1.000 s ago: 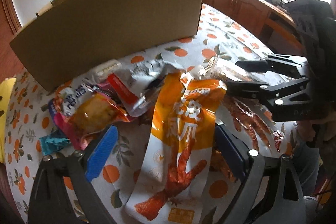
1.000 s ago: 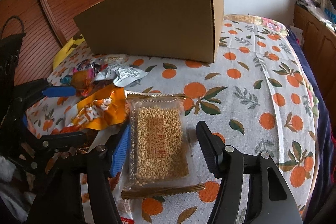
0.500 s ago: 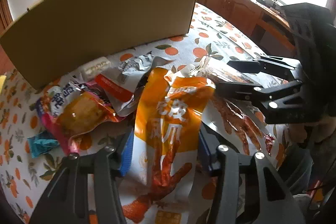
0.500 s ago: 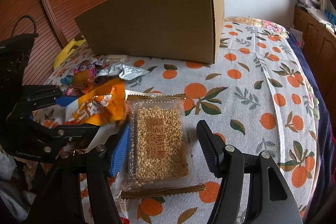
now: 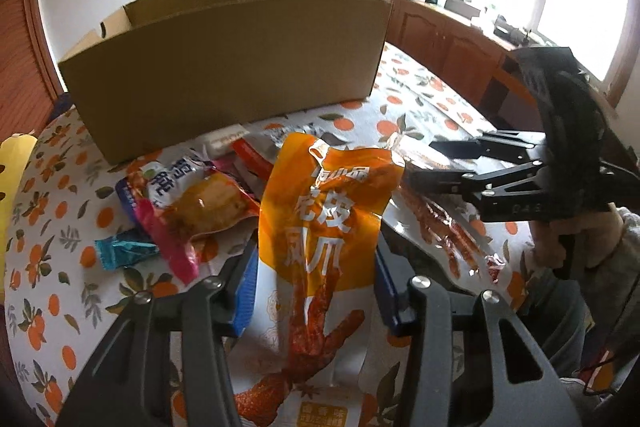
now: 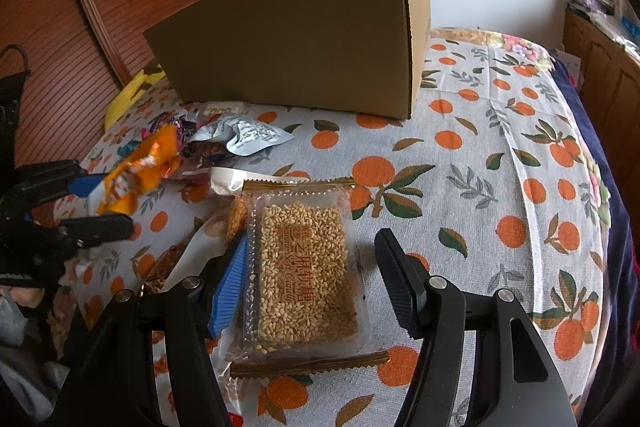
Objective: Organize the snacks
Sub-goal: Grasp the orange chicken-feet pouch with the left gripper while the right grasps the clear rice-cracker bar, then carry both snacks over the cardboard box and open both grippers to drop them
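Observation:
My left gripper (image 5: 314,285) is shut on an orange chicken-feet snack bag (image 5: 328,227) and holds it lifted above the table; it also shows in the right wrist view (image 6: 136,171). My right gripper (image 6: 312,279) is open around a clear pack of sesame candy (image 6: 302,275) lying flat on the cloth. An open cardboard box (image 5: 228,67) stands behind the snacks, also seen in the right wrist view (image 6: 304,39). A pile of loose snack packets (image 5: 188,203) lies in front of the box.
The table has an orange-print cloth (image 6: 500,187). A yellow object (image 5: 12,179) lies at the left edge. A silver packet (image 6: 248,137) and a clear pack of red strips (image 5: 448,227) lie near the pile. Wooden cabinets (image 5: 448,43) stand behind.
My left gripper has closed on the orange bag and lifted it up off the pile. My right gripper has stayed open around the sesame candy pack.

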`<action>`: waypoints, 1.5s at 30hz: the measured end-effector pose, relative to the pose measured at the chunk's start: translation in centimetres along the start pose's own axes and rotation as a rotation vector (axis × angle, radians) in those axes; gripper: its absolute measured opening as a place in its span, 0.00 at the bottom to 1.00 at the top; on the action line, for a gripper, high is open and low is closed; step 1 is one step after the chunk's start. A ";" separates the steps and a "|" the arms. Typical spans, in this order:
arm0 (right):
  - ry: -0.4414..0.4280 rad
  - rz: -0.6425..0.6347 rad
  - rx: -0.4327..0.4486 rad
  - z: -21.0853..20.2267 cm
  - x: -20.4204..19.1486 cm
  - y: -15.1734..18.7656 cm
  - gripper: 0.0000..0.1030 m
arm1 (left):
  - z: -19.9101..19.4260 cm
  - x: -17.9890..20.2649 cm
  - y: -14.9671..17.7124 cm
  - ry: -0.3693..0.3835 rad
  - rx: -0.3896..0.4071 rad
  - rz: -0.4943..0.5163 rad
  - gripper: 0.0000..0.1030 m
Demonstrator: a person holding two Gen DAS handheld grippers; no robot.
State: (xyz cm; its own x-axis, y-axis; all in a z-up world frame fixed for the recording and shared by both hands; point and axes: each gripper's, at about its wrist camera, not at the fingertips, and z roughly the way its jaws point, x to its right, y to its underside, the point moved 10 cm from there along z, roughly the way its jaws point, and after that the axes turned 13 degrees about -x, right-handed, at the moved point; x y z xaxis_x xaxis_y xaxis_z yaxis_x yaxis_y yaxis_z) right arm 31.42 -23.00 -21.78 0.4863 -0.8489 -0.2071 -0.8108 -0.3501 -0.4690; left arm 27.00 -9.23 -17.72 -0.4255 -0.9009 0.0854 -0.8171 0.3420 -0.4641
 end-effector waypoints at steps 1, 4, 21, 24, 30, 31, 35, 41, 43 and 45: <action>0.010 0.001 -0.006 0.0 0.1 0.0 0.55 | -0.2 0.0 0.0 0.001 0.007 0.000 0.47; 0.060 -0.014 -0.022 0.1 0.3 0.1 0.44 | -0.6 -0.3 0.1 0.002 0.019 -0.008 0.47; 0.102 -0.033 0.100 -5.0 -1.3 -2.7 0.42 | -4.9 -1.9 -3.4 -0.020 0.157 -0.038 0.47; 0.102 -0.036 0.124 -5.8 -1.6 -3.6 0.42 | -5.6 -2.6 -4.6 -0.021 0.181 -0.040 0.47; 0.104 -0.049 0.165 -7.0 -2.0 -6.2 0.42 | -6.4 -4.3 -7.6 -0.027 0.227 -0.040 0.47; 0.103 -0.052 0.174 -7.2 -2.0 -6.7 0.43 | -6.5 -4.6 -8.2 -0.028 0.237 -0.037 0.47; 0.107 -0.067 0.206 -7.9 -2.2 -9.0 0.43 | -6.7 -5.5 -9.9 -0.030 0.262 -0.033 0.47; 0.112 -0.094 0.244 -8.5 -2.4 -12.3 0.43 | -7.0 -7.2 -12.4 -0.023 0.295 -0.030 0.47; 0.114 -0.101 0.254 -8.6 -2.4 -13.1 0.43 | -7.1 -7.9 -13.2 -0.017 0.307 -0.031 0.47; 0.116 -0.110 0.263 -8.7 -2.4 -14.0 0.43 | -7.1 -8.5 -13.8 -0.014 0.315 -0.034 0.47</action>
State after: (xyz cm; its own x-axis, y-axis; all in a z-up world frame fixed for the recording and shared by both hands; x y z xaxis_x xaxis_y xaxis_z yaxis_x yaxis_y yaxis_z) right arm 38.77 -19.46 -7.28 0.5137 -0.8564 -0.0510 -0.6363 -0.3405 -0.6922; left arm 39.16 -4.36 -5.74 -0.3932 -0.9146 0.0943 -0.6692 0.2143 -0.7115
